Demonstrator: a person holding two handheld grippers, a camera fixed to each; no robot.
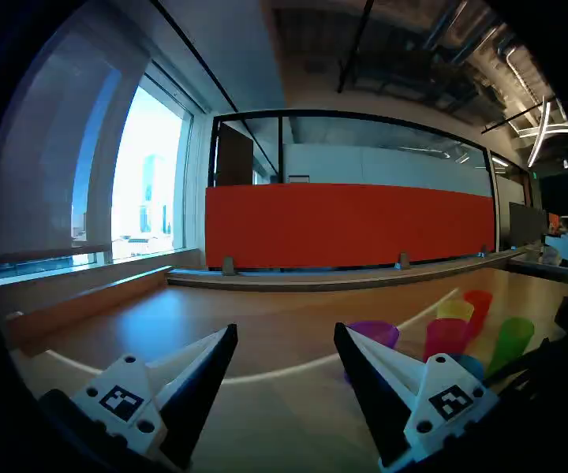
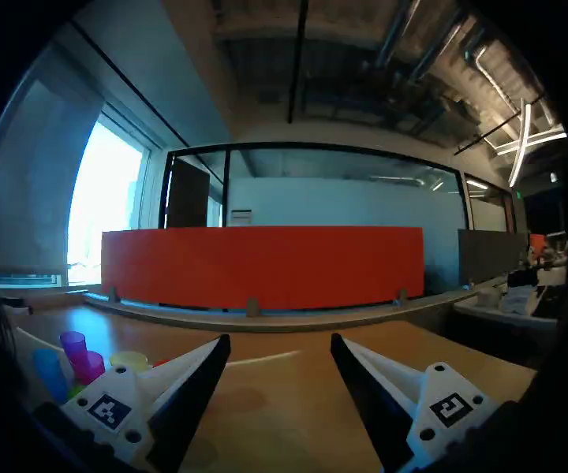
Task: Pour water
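Observation:
In the left gripper view my left gripper is open with nothing between its fingers, low over the wooden table. Right of it stands a group of coloured plastic cups: a purple cup partly behind the right finger, a pink cup, a yellow cup, a red cup, a green cup and a blue cup. In the right gripper view my right gripper is open and empty. Left of it stand a purple cup, a pink cup, a blue cup and a yellow cup.
An orange partition stands behind the table's far edge, with windows on the left. A second desk with cluttered items sits to the right. Bare tabletop lies in front of both grippers.

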